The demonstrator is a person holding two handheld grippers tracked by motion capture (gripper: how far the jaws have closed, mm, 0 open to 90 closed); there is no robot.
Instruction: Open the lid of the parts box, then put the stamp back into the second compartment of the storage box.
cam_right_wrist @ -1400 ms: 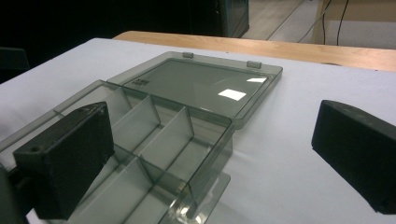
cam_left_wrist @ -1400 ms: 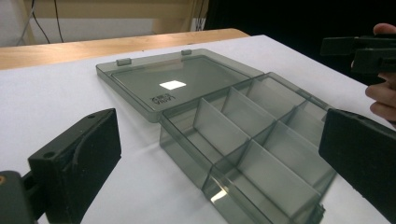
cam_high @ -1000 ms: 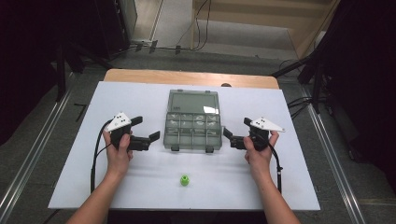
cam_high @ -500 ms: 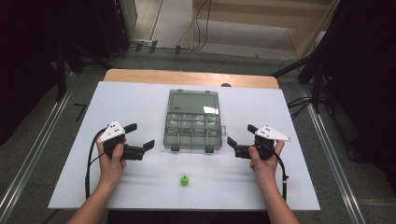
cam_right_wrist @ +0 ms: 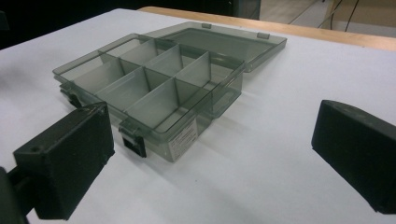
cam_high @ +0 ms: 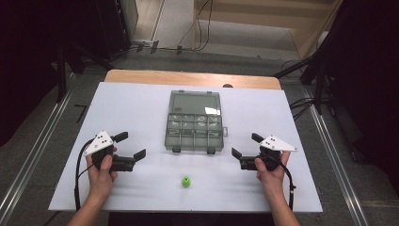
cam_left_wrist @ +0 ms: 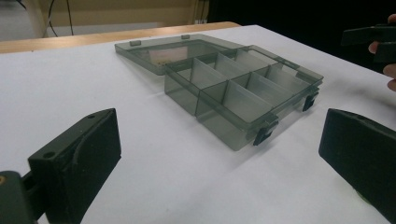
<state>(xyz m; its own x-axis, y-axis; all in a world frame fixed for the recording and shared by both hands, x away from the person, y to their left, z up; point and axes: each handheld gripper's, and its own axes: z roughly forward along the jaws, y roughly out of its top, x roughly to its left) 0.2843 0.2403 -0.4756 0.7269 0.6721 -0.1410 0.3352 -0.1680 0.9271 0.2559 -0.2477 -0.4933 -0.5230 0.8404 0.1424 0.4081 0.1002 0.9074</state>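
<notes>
Open compartment box [cam_high: 194,121] lies between both wide-spread jaws, untouched

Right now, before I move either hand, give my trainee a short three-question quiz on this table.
1. True or false: the lid of the compartment box lies open and flat on the table.
2. What lies on the white table nearest the person, between the two hands? A) a green small part B) a red screwdriver C) a roll of tape
3. Fill in: the left tongs and the right tongs both stand ____, holding nothing.

Key
1. True; the lid folds back on the far side, and the compartments look empty.
2. A, the green small part.
3. open
</notes>
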